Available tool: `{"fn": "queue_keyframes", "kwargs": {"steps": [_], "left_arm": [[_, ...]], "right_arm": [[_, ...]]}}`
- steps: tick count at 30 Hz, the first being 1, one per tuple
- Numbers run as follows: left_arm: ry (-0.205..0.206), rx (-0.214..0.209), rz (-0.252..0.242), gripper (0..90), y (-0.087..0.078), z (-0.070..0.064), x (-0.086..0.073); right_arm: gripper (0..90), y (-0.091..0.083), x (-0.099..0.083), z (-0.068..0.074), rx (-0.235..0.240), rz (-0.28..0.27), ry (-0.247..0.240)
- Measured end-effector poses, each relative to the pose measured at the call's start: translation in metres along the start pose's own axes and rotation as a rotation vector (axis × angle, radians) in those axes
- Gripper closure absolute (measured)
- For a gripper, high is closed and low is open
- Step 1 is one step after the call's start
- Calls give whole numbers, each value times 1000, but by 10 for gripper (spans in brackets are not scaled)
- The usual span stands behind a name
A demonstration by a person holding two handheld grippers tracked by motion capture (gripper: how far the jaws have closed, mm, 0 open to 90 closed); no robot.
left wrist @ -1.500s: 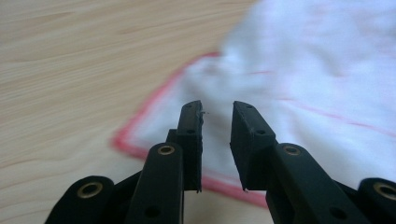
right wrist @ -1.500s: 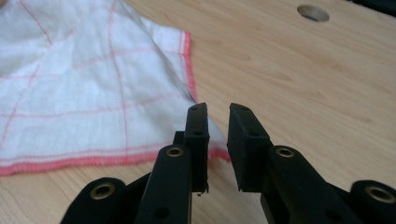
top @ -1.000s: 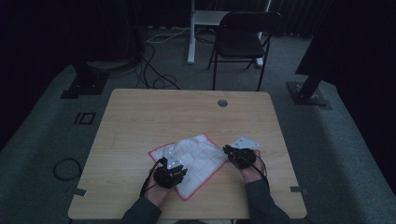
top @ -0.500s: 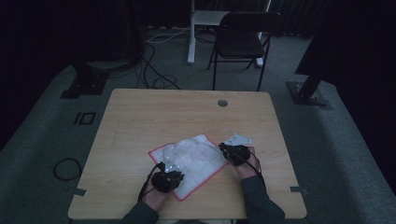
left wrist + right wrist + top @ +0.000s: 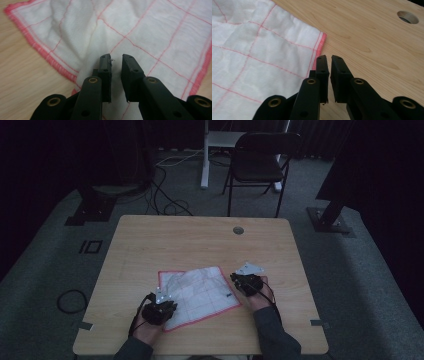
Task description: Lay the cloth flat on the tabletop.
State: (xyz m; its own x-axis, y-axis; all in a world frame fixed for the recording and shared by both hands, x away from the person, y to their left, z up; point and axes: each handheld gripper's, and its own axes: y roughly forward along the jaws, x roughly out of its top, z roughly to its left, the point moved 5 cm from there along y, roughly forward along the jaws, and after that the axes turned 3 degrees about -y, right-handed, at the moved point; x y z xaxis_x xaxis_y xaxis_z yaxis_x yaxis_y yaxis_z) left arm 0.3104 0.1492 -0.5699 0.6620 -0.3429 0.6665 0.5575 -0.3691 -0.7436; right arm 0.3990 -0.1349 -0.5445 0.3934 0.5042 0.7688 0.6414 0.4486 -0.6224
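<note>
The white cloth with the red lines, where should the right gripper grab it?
Probably at the red hemmed edge of the cloth nearest the right gripper, coming in from the bare table side. The cloth lies flat, so its edge is the easiest part for a jaw to slide under.

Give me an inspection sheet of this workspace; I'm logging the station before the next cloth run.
Surface: wooden table, bare wood with a round hole near the far edge.
Job's things: white cloth with red grid lines and red hem, spread flat near the person's side, slightly wrinkled.
Clutter: nothing seen.
Grippers: left gripper over the cloth near its corner, jaws a narrow gap apart, nothing between them; right gripper at the cloth's right hem, jaws likewise slightly apart, empty.
Cables: a cable on the floor behind the table; a loop at its left.
Surroundings: dark room, folding chair, grey carpet.
</note>
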Motion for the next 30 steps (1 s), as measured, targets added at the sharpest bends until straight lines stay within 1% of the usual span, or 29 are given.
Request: {"fn": "queue_keyframes", "kwargs": {"steps": [2,4,7,9,12,16,20,22,24,27,29,30], "left_arm": [[-6,2,-6,781,0,2,0],[-4,14,-13,778,1,8,0],[-4,14,-24,772,2,14,2],[-3,26,-27,769,4,18,4],[-1,44,-30,759,6,24,7],[-7,64,-38,747,9,31,10],[-20,71,-46,744,11,36,12],[-24,73,-48,744,12,38,13],[-30,73,-52,744,12,39,13],[-37,73,-56,744,13,40,14],[-40,73,-57,744,13,40,13],[-40,74,-59,744,13,40,13]], "right_arm": [[845,1,1,1,2,1,3],[840,5,2,2,6,5,1],[815,11,6,4,14,8,-4],[786,16,9,5,22,10,-2],[748,24,14,7,29,19,-13],[723,35,22,6,33,29,-15],[679,46,29,4,53,33,18],[646,52,31,2,71,37,36],[624,60,33,0,75,54,46],[591,69,34,-3,102,74,69],[570,75,35,-3,135,85,92],[571,76,35,-3,138,94,99]]}}
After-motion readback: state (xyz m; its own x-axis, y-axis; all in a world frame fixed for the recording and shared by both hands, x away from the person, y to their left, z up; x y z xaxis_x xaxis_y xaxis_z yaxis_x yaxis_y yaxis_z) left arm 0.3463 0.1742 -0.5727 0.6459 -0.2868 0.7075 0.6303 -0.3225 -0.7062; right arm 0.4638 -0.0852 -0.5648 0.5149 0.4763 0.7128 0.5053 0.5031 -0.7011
